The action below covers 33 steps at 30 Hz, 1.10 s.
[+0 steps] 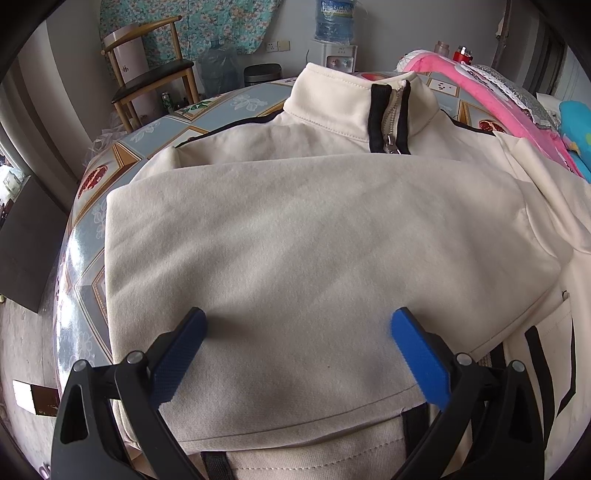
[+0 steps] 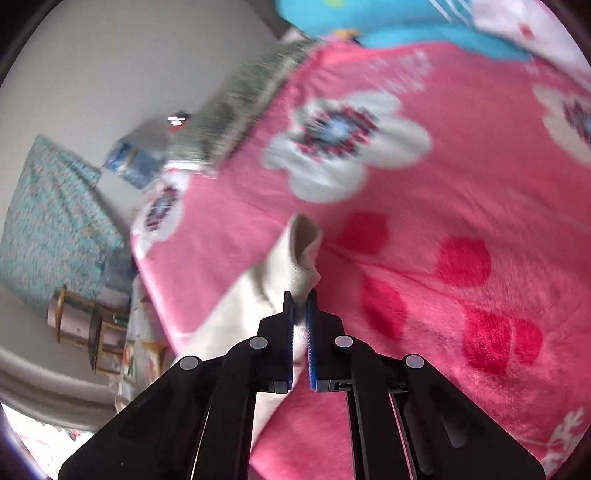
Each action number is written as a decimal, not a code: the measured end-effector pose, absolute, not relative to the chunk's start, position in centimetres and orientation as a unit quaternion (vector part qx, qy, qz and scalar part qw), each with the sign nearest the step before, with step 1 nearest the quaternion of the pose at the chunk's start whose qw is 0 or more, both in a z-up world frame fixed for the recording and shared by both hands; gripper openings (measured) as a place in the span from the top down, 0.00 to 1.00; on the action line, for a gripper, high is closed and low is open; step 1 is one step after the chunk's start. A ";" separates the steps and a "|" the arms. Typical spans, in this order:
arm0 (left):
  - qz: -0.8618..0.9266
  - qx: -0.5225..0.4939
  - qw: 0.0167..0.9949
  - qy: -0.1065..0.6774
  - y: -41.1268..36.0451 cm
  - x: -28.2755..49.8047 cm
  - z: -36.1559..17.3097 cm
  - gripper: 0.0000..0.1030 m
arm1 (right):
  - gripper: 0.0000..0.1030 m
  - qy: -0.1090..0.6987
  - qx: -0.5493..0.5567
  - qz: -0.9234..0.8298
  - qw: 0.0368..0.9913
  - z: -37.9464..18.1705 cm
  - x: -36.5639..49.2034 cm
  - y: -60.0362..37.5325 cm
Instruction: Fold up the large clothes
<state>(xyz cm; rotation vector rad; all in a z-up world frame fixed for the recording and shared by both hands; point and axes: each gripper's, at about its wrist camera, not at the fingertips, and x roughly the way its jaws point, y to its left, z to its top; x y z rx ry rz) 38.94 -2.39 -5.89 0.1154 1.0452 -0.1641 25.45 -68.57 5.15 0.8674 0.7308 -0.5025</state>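
Only in the left wrist view: the whole cream fleece jacket with black stripes and a zipped stand-up collar (image 1: pixel 295 221), spread flat on the table with a blue-grey patterned glossy cloth (image 1: pixel 88 236). One sleeve folded across the chest, collar pointing away from the camera. Left gripper (image 1: pixel 299 321) low above the folded sleeve, blue pads wide apart, holding nothing. Behind the table, a wooden chair with a dark seat (image 1: pixel 155 74) and a water dispenser with a blue bottle (image 1: pixel 336 33).

Only in the right wrist view: right gripper (image 2: pixel 301 295) with jaws pressed together on a bunched bit of the same jacket's cream fabric, probably the sleeve end. Behind it a pink fluffy blanket with white flowers (image 2: pixel 443 221), blurred.
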 end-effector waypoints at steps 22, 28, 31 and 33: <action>-0.096 -0.016 0.879 0.468 5.1 32.0 -1.4 0.07 | 0.88 0.437 0.191 0.199 0.856 5.8 38.4 -23.9; -0.154 -0.034 0.886 0.437 4.3 31.6 0.7 0.10 | 0.75 0.529 0.208 0.225 0.791 -2.9 35.8 -22.4; -0.183 -0.049 0.880 0.435 2.7 32.9 1.3 0.14 | 0.56 0.502 0.202 0.211 0.814 -2.2 32.5 -25.5; -0.197 -0.063 0.871 0.445 1.3 34.4 1.2 0.19 | 0.55 0.489 0.186 0.193 0.830 -1.7 30.5 -28.0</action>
